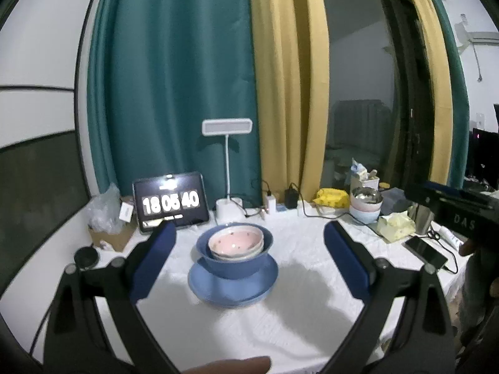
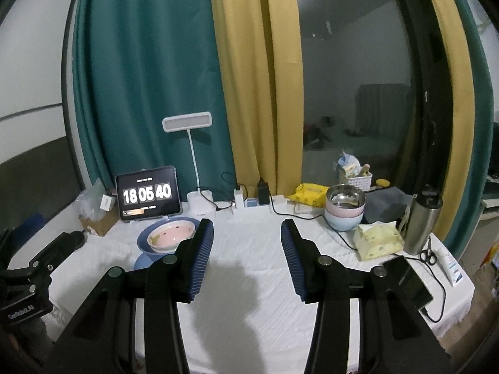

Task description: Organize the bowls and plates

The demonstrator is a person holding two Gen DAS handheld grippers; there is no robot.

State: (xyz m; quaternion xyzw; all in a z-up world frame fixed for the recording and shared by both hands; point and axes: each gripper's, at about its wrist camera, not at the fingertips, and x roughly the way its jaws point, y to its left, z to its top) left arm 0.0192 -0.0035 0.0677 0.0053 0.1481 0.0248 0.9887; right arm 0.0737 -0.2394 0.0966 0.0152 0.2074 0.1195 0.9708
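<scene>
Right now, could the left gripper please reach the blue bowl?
Probably yes: the left gripper is open and empty, the blue bowl sits straight ahead between its fingers, and nothing stands between them.

A table (image 1: 280, 327) covered with a white cloth carried everything. Near the middle, toward the left, lay a blue plate (image 1: 232, 283) with bowls stacked on it. Along the far edge stood a tablet (image 1: 171, 203) showing a clock, a white lamp (image 1: 227, 207), chargers (image 1: 290, 198) and a yellow packet (image 1: 332, 198). To the right sat stacked bowls (image 2: 344, 212), a tissue pack (image 2: 379, 238), a steel flask (image 2: 422, 222), scissors (image 2: 428, 255) and a phone (image 2: 408, 277).
</scene>
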